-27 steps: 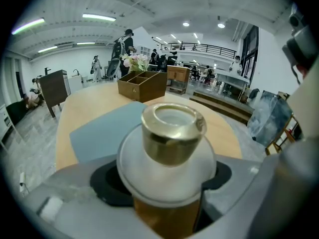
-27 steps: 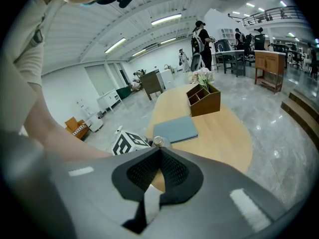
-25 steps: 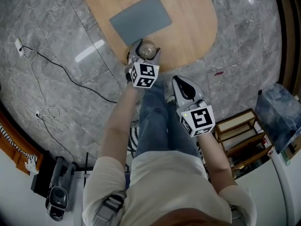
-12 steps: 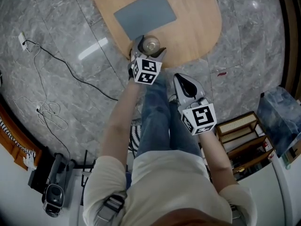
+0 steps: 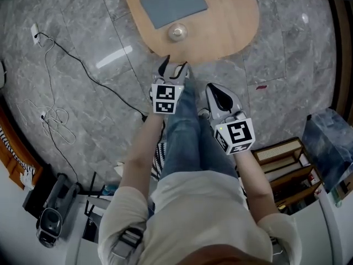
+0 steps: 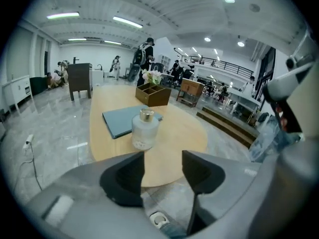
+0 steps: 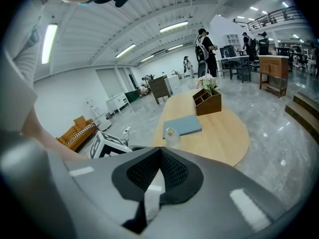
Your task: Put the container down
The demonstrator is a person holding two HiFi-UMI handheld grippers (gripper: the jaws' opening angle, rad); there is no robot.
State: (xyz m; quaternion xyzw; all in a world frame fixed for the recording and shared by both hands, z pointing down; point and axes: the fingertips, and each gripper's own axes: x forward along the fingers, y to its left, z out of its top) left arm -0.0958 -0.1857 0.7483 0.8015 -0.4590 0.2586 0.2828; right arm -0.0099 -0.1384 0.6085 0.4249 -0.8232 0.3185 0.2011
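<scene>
The container [image 5: 176,33], a frosted glass bottle with a gold cap, stands upright on the wooden table [image 5: 231,21] beside a blue-grey folder [image 5: 174,3]. My left gripper [image 5: 172,67] hovers off the table's near edge, well short of the bottle. In the left gripper view the container [image 6: 144,131] stands beyond the left gripper [image 6: 163,166]; its jaws are closing with nothing between them. My right gripper [image 5: 217,93] hangs over the person's legs, shut and empty. In the right gripper view the right gripper [image 7: 160,156] has its pads together, with the container [image 7: 171,135] far ahead.
A wooden organiser box with flowers [image 6: 153,93] sits at the table's far end. A cable [image 5: 83,76] trails over the grey stone floor at left. A wooden shelf [image 5: 281,159] and a plastic-wrapped bundle [image 5: 328,134] stand at right. People move about far off.
The left gripper, earlier around the container at the table's edge, has let go and drawn back toward the person. The container stays on the table. The right gripper has barely moved.
</scene>
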